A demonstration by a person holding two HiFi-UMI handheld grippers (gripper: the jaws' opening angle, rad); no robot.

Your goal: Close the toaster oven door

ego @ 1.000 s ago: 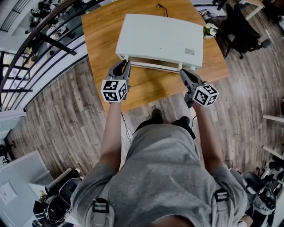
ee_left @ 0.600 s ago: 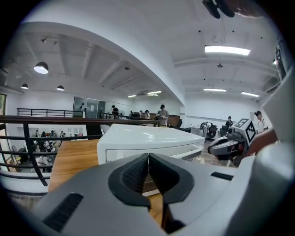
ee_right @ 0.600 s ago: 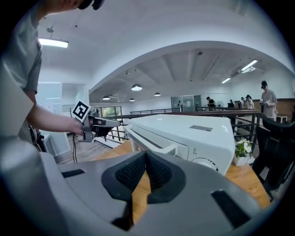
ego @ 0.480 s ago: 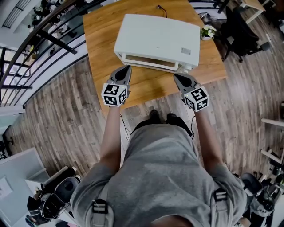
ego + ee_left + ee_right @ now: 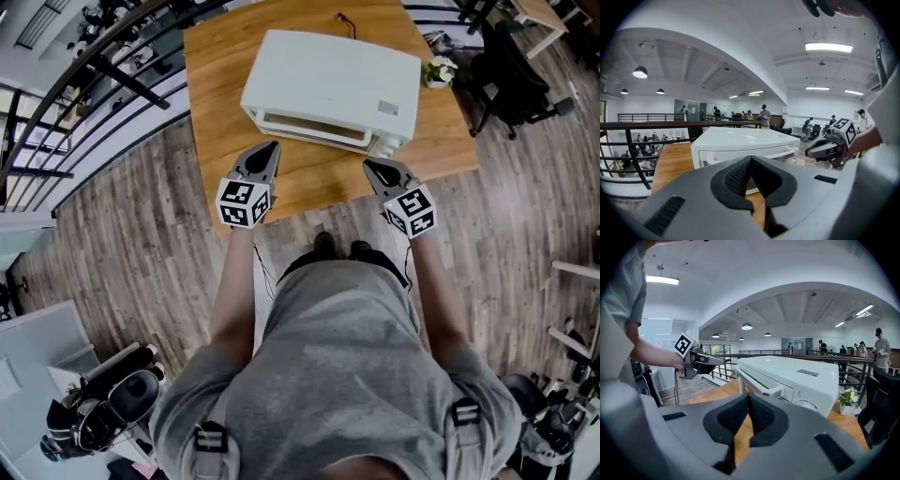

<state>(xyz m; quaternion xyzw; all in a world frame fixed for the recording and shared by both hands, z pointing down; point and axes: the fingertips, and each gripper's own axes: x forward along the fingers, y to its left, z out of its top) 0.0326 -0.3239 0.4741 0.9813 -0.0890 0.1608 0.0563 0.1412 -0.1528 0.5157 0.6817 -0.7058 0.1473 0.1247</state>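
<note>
A white toaster oven stands on the wooden table, its front door upright against the body. The door's handle runs along its top edge. My left gripper is shut and empty, a short way in front of the oven's left front corner. My right gripper is also shut and empty, just short of the right front corner, near the knobs. Neither touches the oven. In the left gripper view the oven sits beyond the closed left gripper. The right gripper view shows the closed right gripper.
A small potted plant stands on the table right of the oven. A black railing runs along the left, and a dark chair stands at the right. The table's near edge is just below the grippers, with wood floor beyond it.
Both grippers have drawn back from the oven's front toward the table's near edge. The left jaws, slightly apart earlier, are now shut. The right gripper has rolled.
</note>
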